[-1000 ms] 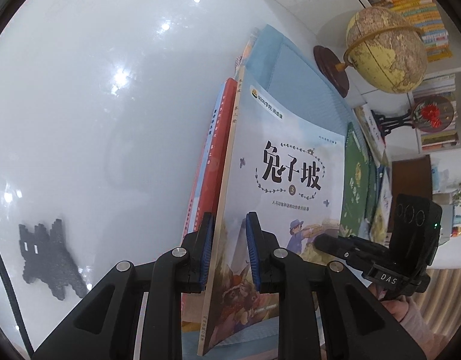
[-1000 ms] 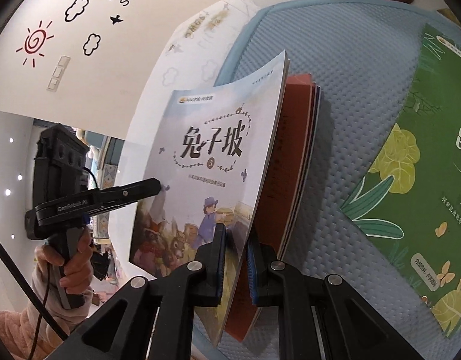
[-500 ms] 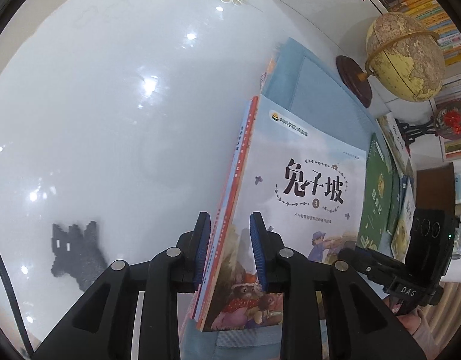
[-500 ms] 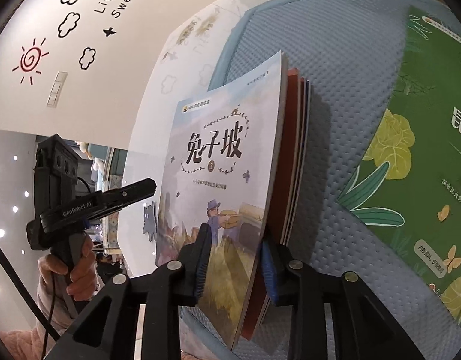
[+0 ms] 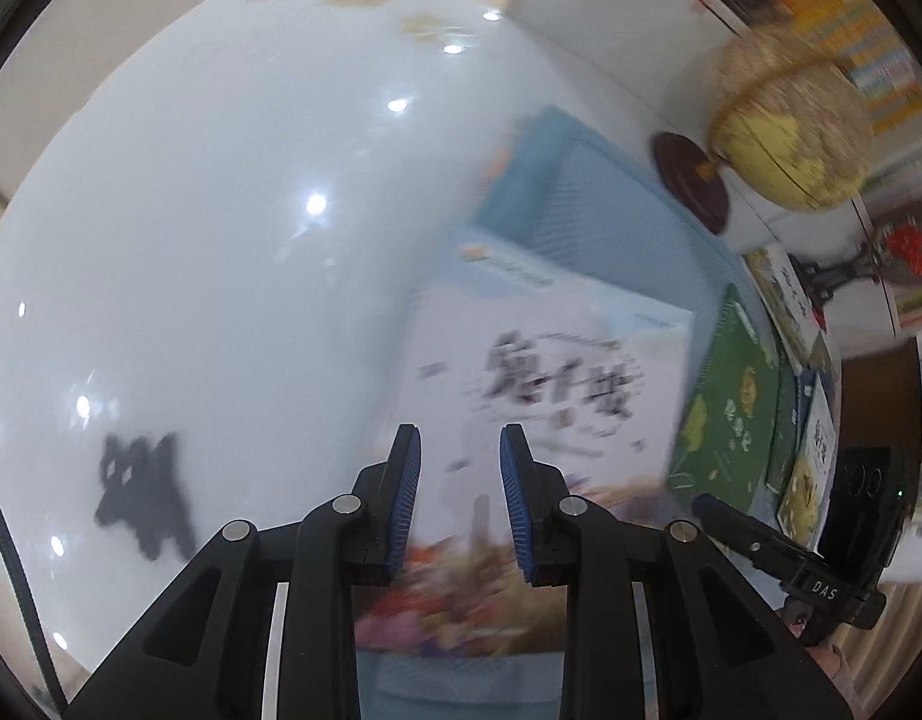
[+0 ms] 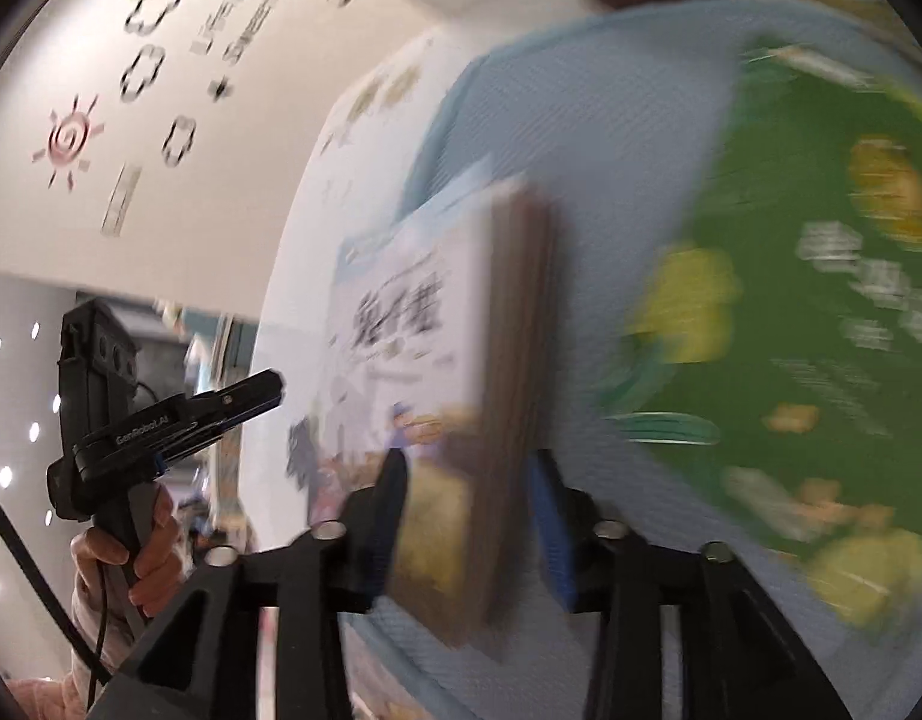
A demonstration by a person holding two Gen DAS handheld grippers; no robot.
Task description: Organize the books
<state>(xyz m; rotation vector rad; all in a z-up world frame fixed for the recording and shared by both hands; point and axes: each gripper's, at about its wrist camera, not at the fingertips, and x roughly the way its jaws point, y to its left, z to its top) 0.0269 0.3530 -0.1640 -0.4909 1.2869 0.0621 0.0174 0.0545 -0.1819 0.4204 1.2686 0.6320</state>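
Your left gripper (image 5: 460, 492) and right gripper (image 6: 470, 516) are both opening, apparently releasing the blurred stack of books (image 6: 461, 372) onto the blue mat (image 6: 587, 138).

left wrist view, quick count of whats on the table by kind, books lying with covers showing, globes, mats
books with a cover showing: 4 (pale book, green book, two at the right edge)
globes: 1
blue mats: 1
total: 6
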